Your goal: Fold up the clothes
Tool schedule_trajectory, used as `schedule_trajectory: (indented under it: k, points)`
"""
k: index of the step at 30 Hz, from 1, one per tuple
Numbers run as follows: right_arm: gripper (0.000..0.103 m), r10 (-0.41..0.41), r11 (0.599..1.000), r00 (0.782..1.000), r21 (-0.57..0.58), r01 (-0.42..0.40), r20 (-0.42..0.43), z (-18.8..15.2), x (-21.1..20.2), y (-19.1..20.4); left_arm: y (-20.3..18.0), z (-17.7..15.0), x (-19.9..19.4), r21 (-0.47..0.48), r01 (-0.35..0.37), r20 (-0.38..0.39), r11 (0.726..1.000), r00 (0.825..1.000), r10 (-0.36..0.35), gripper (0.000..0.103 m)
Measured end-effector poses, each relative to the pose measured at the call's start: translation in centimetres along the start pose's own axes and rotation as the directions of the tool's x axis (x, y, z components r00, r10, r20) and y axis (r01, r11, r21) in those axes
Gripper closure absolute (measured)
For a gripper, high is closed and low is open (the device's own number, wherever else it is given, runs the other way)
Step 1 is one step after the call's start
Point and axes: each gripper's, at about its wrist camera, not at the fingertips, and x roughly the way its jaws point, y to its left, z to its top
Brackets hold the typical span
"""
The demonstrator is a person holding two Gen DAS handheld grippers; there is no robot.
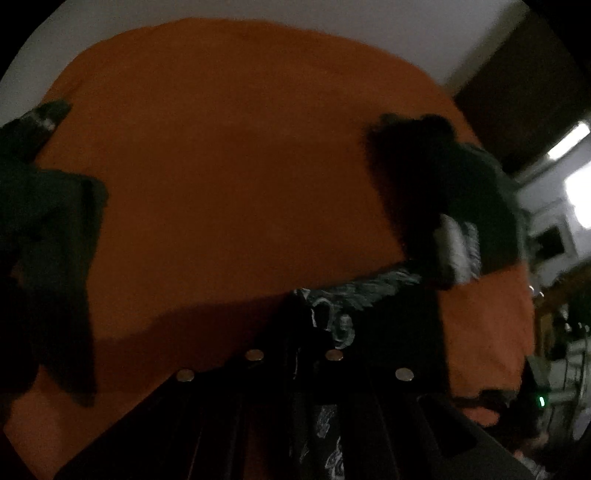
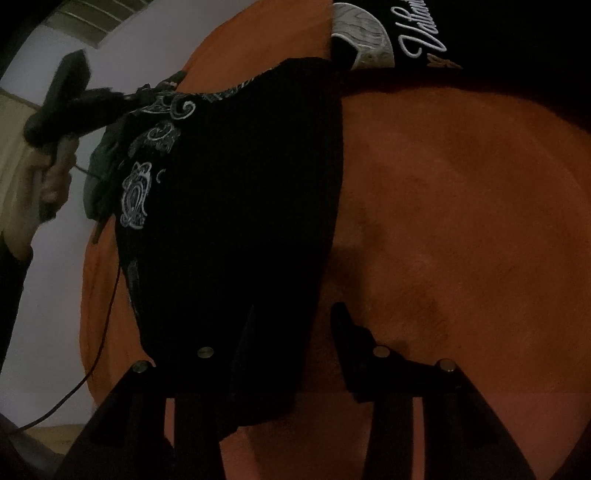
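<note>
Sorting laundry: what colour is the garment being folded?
Black garment with white ornamental prints, clearest in right wrist view.

Bare orange cloth [image 2: 461,221] lies open, seemingly, beside black garment [image 2: 240,203].

Black garment [image 2: 236,206], ribbed knit, white swirl print along its left edge; lies on orange surface, one panel spread flat, lower edge running under the near finger. A second black portion [image 2: 491,33] at top right carries white script lettering and a pale curved patch. Left wrist view: dark printed fabric [image 1: 354,295] bunched at lower centre; detail too dim to resolve.
</note>
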Motion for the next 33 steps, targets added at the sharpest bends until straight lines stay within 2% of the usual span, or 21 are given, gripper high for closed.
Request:
schedule_trajectory:
  k: [3,6,7,8,10,11,12,13,15,17,18,20,21,23,24,26,28,29,30,32,33]
  points:
    - [0.063,0.001,1.000,1.000,0.008,-0.001,-0.001,0.3,0.2,0.2,3.0,0.2,3.5,-0.115,-0.040,-0.090,0.993,0.996,0.029,0.096]
    - [0.063,0.007,1.000,1.000,0.014,-0.007,-0.005,0.7,0.3,0.4,5.3,-1.1,6.8,-0.204,-0.058,-0.205,0.977,0.979,0.016,0.094]
    - [0.063,0.006,1.000,1.000,0.011,-0.006,-0.004,0.9,0.2,0.5,5.8,-1.4,6.5,-0.220,-0.046,-0.184,0.974,0.983,0.005,0.094]
    - [0.063,0.006,1.000,1.000,0.008,-0.006,-0.002,1.1,0.1,0.7,6.3,-1.6,5.3,-0.232,-0.034,-0.130,0.972,0.992,0.003,0.094]
    - [0.063,0.001,1.000,1.000,-0.011,-0.001,0.011,1.6,-0.2,1.2,7.9,-1.8,1.4,-0.288,0.062,0.026,0.956,0.998,-0.057,0.091]
    - [0.063,0.000,1.000,1.000,-0.020,0.000,0.019,1.9,-0.4,1.2,8.8,-2.0,-0.8,-0.313,0.084,0.107,0.946,0.993,-0.053,0.091]
    - [0.063,-0.001,1.000,1.000,-0.030,0.002,0.028,2.1,-0.6,1.3,9.7,-2.6,-3.4,-0.344,0.053,0.189,0.937,0.982,0.014,0.087]
    - [0.063,-0.002,0.999,0.999,-0.039,0.003,0.037,2.4,-0.8,1.3,10.3,-3.6,-5.4,-0.384,0.017,0.237,0.923,0.968,0.081,0.080]
    - [0.063,0.027,0.998,0.998,-0.057,-0.024,0.052,3.3,-0.7,1.8,10.3,-5.9,-7.7,-0.423,0.085,0.308,0.902,0.950,0.055,0.079]
    - [0.063,0.070,0.996,0.996,-0.061,-0.067,0.049,3.4,0.1,2.4,8.2,-7.9,-7.7,-0.326,0.211,0.274,0.921,0.954,-0.122,0.079]
    - [0.063,0.084,0.995,0.996,-0.060,-0.081,0.041,3.3,0.7,2.6,6.5,-9.2,-6.8,-0.264,0.203,0.228,0.943,0.963,-0.143,0.079]
    - [0.063,0.111,0.992,0.993,-0.057,-0.110,0.024,3.1,1.9,3.0,2.6,-11.9,-4.5,-0.130,0.145,0.128,0.981,0.983,-0.128,0.079]
    - [0.063,0.125,0.991,0.992,-0.055,-0.124,0.015,3.0,2.6,3.2,1.1,-13.5,-2.1,-0.070,0.111,0.054,0.991,0.993,-0.107,0.079]
    - [0.076,0.153,0.987,0.988,-0.051,-0.153,-0.001,2.7,3.8,3.6,0.2,-15.2,2.4,-0.053,0.038,-0.042,0.998,0.998,-0.041,0.079]
    - [0.078,0.150,0.988,0.989,-0.042,-0.150,-0.002,2.7,4.2,3.4,0.8,-15.7,4.3,-0.067,0.022,-0.048,0.997,0.999,-0.025,0.080]
    - [0.085,0.129,0.991,0.992,-0.024,-0.129,-0.004,2.9,4.5,2.8,1.5,-15.5,4.8,-0.078,0.031,-0.020,0.996,0.999,-0.032,0.081]
    - [0.094,0.105,0.994,0.994,-0.012,-0.105,-0.017,3.1,4.6,2.3,2.1,-14.9,3.1,-0.119,0.036,-0.020,0.992,0.999,-0.039,0.081]
    - [0.094,0.101,0.995,0.995,-0.013,-0.101,-0.022,3.2,4.5,2.3,2.6,-14.8,1.6,-0.144,0.039,-0.004,0.989,0.999,-0.040,0.081]
    - [0.094,0.099,0.995,0.995,-0.023,-0.099,-0.025,3.3,4.1,2.5,3.6,-15.2,-0.6,-0.166,0.080,0.041,0.983,0.996,-0.074,0.081]
    - [0.091,0.118,0.992,0.993,-0.036,-0.118,-0.003,3.4,2.6,2.4,5.8,-16.1,-4.2,-0.208,0.180,0.119,0.961,0.980,-0.158,0.069]
    - [0.085,0.133,0.991,0.991,-0.028,-0.133,0.010,3.6,2.0,2.0,6.9,-16.7,-5.1,-0.230,0.225,0.135,0.947,0.971,-0.198,0.050]
